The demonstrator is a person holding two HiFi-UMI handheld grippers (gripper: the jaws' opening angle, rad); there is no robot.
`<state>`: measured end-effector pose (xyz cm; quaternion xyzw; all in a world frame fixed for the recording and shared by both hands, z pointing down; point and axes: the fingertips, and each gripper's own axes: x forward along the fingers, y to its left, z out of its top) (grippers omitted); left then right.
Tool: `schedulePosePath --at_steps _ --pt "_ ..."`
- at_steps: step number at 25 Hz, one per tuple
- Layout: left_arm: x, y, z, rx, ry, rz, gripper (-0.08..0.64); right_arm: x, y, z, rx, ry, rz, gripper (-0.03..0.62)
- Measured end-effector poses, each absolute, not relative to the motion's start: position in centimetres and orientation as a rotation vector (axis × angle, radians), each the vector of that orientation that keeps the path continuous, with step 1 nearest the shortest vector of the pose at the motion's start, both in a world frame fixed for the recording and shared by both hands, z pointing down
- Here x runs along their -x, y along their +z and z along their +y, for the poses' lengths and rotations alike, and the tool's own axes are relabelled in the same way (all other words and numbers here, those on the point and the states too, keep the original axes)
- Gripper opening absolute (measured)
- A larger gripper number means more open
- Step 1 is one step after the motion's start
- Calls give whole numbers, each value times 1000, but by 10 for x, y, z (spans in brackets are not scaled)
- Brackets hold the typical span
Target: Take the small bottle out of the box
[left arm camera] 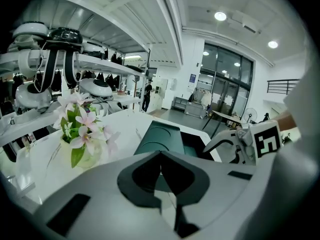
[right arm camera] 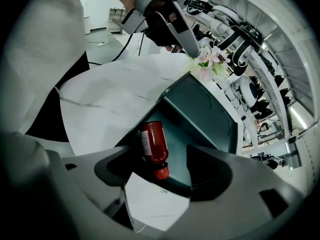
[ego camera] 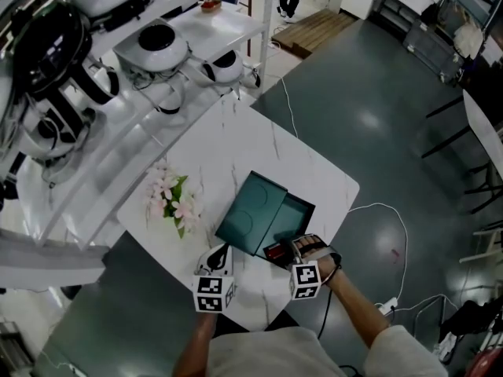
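Note:
A small red bottle (right arm camera: 154, 145) lies on its side on the floor of the open teal box (right arm camera: 205, 109), its red cap toward the camera. My right gripper (right arm camera: 155, 160) hangs open over the box's near corner, with the bottle in the gap and neither jaw touching it. The head view shows the box (ego camera: 255, 210) mid-table, lid raised to the left, and a glimpse of the red bottle (ego camera: 273, 251) by the right gripper (ego camera: 284, 254). My left gripper (ego camera: 223, 253) sits left of the box, shut and empty, its tips (left arm camera: 161, 155) meeting before the box (left arm camera: 162, 136).
A vase of pink flowers (ego camera: 171, 199) stands on the white marble table (ego camera: 236, 144) left of the box. White shelving with rounded robot heads (ego camera: 157, 45) runs along the far left. The table's edge is just behind both grippers. A white cable (ego camera: 377, 210) lies on the floor.

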<state>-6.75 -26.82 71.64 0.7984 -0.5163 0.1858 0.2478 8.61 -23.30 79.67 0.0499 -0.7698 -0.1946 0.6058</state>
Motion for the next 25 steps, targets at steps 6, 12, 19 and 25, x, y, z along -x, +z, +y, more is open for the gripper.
schedulePosePath --at_steps 6,12,19,25 --pt "70 719 -268 -2168 501 -1414 20 -73 820 -237 -57 -431 -1773 328" --pt "72 718 -268 -2165 504 -1420 20 -68 839 -238 35 -378 -1746 319" --pt "73 723 -269 -2160 514 -1418 20 -67 850 -233 140 -234 -1742 264" --pt "71 720 -272 -2164 512 -1407 20 -66 849 -231 173 -245 -1743 247"
